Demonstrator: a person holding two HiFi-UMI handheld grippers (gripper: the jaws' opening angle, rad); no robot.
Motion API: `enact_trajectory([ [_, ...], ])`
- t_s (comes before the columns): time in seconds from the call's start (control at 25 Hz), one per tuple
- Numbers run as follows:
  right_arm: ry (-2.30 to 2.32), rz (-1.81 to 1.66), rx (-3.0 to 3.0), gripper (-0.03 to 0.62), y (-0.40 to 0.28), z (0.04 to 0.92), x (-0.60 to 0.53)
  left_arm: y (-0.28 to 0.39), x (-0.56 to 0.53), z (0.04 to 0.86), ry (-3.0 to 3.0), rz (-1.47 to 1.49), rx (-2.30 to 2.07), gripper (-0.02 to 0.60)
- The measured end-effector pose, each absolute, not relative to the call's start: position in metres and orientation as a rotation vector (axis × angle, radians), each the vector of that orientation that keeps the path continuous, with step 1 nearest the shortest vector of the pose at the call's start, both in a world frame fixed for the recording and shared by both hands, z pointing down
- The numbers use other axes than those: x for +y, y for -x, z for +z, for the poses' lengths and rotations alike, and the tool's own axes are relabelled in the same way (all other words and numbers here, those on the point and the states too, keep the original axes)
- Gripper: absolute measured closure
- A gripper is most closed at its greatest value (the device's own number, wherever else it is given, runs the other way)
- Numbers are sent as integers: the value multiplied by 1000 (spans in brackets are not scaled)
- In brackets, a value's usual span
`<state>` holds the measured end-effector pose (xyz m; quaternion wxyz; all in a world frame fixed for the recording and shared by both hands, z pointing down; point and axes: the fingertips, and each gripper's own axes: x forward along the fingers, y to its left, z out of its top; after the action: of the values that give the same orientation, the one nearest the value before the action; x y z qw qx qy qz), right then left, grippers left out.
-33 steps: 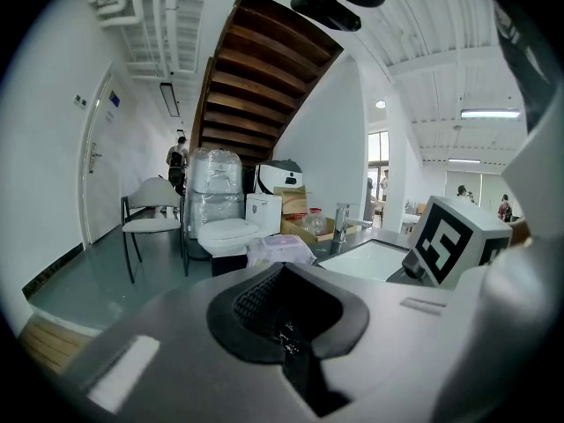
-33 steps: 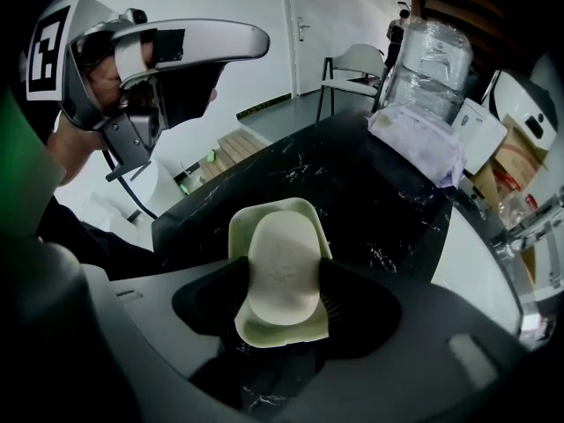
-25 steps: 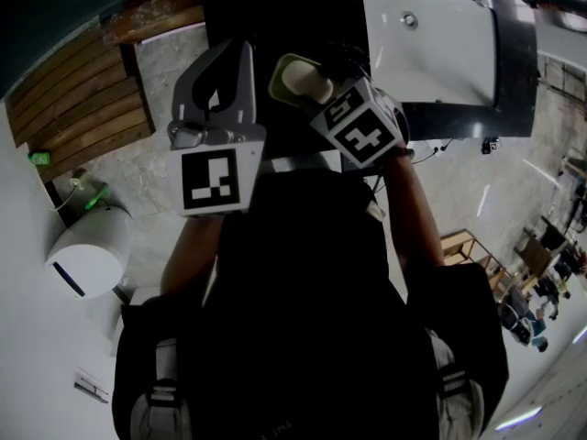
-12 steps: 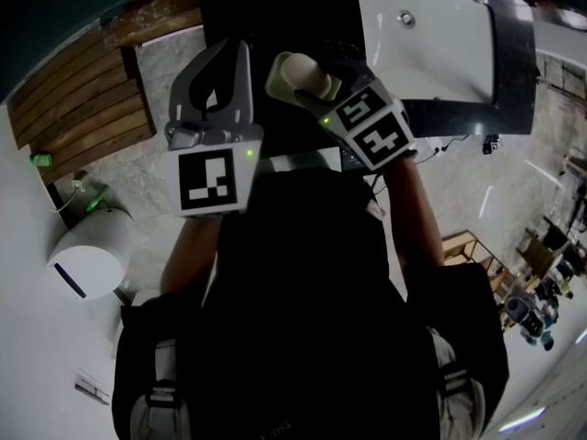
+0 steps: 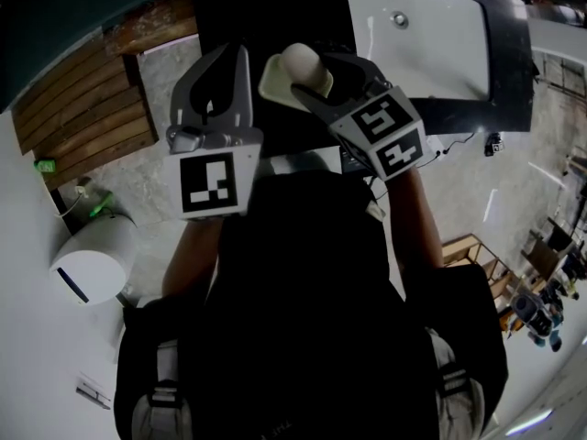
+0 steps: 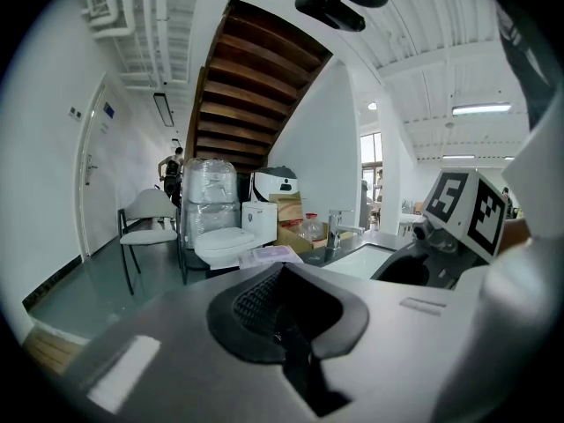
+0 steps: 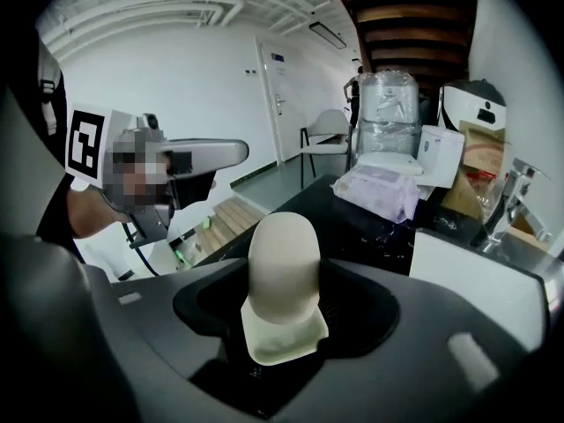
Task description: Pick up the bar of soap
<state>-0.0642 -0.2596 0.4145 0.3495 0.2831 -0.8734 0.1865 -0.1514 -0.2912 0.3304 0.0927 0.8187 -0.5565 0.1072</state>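
The bar of soap (image 5: 299,70) is cream, with a rounded top and a flared pale base. It is held up in the air in front of the person, with my right gripper (image 5: 316,79) shut on it. In the right gripper view the soap (image 7: 283,267) stands upright between the dark pads of that gripper (image 7: 282,320). My left gripper (image 5: 218,76) hangs just left of it, apart from the soap. Its jaws meet with nothing between them in the left gripper view (image 6: 284,314).
A white sink basin (image 5: 422,35) in a black counter lies beyond the right gripper, with a faucet (image 7: 511,203). Wooden stair steps (image 5: 83,108) are at far left, a white round unit (image 5: 87,264) below them. A toilet (image 6: 226,241) and a chair (image 6: 145,223) stand further off.
My right gripper has lifted the soap a little further away and turned its marker cube to the right. The left gripper has barely moved.
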Motion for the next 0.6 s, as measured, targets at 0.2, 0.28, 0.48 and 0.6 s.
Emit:
enact_trajectory([
  [0.2,-850,452,-2398,324,62,374,-267,147,-286,322,-2439,306,-1665,582],
  [0.28,-887,430,-2441,324,58,358,-269,143,-284,319,-2445,306,-1667,583],
  [0.48,-953,399,-2534,324,45,325,-268,131,-280,309,-2467,298,-1676,583],
  [0.6,-1012,387,-2581,324,32,307,-262,122,-272,303,-2476,298,-1682,581],
])
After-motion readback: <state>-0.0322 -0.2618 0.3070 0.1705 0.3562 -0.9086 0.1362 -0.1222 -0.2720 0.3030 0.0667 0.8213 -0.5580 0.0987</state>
